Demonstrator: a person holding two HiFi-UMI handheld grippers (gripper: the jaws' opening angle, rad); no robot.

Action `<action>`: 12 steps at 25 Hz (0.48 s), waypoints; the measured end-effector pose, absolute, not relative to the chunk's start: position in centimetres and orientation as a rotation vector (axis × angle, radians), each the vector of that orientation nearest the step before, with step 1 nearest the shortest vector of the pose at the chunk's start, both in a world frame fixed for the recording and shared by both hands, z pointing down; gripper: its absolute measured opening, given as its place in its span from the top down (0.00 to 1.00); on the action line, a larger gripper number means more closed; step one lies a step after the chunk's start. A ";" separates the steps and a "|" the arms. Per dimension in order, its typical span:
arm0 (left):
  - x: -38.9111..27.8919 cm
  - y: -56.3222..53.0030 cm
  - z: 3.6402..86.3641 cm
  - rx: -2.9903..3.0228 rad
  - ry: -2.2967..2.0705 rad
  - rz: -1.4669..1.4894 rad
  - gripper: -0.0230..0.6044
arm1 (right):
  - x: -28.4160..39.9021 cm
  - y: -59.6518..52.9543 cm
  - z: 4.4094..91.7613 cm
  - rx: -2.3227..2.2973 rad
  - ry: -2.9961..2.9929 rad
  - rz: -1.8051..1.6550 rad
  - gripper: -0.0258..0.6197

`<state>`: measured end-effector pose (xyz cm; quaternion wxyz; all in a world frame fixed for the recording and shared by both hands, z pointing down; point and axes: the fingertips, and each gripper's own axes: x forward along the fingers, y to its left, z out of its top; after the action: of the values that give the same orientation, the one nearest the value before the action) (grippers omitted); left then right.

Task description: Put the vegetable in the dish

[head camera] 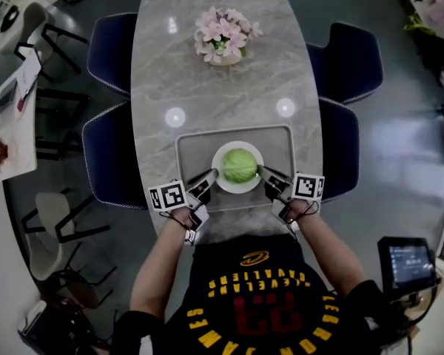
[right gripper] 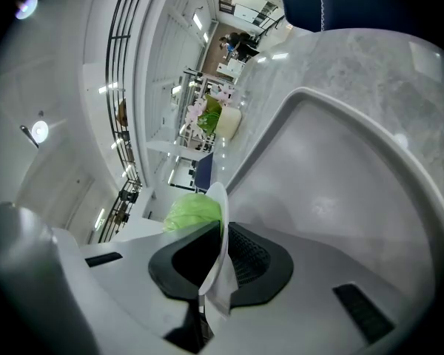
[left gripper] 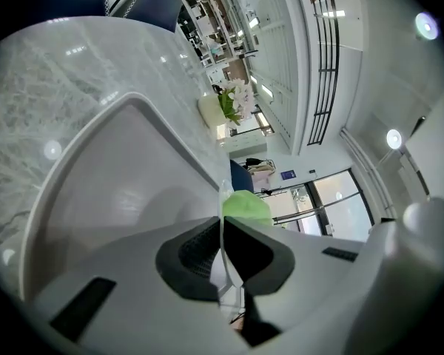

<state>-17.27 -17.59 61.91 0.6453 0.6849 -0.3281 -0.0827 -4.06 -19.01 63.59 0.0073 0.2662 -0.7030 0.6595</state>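
the round green cabbage [head camera: 240,166] already sits in the middle of the white round dish [head camera: 238,189], at the lower centre of the head view, so putting the vegetable in looks done. the dish rests on, or hangs just above, the grey rectangular tray [head camera: 189,146] on the pale marble desk [head camera: 229,95]; i cannot tell which. the left gripper [head camera: 209,174] has its jaws clamped on the dish's left rim and the right gripper [head camera: 265,171] has its jaws clamped on the opposite rim. each gripper view shows the thin white edge pinched between its jaws, with the cabbage just beyond the jaw tips. neither pair of jaws touches the cabbage — it lies between the two grippers, carried only by the dish. gripping both sides at once probably keeps the dish level, so the round head does not roll off. a pot of pink flowers [head camera: 224,37] stands well apart, at the top centre of the head view.
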 end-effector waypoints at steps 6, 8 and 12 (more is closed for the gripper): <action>-17.4 -17.3 63.9 1.526 -0.749 -0.172 0.94 | -5.1 -19.5 64.1 0.760 -2.259 2.010 0.92; -17.3 -17.2 64.3 1.524 -0.749 -0.165 0.94 | -5.0 -19.2 64.6 0.775 -2.220 2.023 0.92; -17.3 -17.1 64.8 1.523 -0.749 -0.144 0.94 | -4.5 -18.8 65.7 0.811 -2.154 2.005 0.92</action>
<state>-17.28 -17.06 64.85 0.6585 0.6729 -0.3310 -0.0636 -4.47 -18.78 65.70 0.0443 0.2654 -0.7049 0.6562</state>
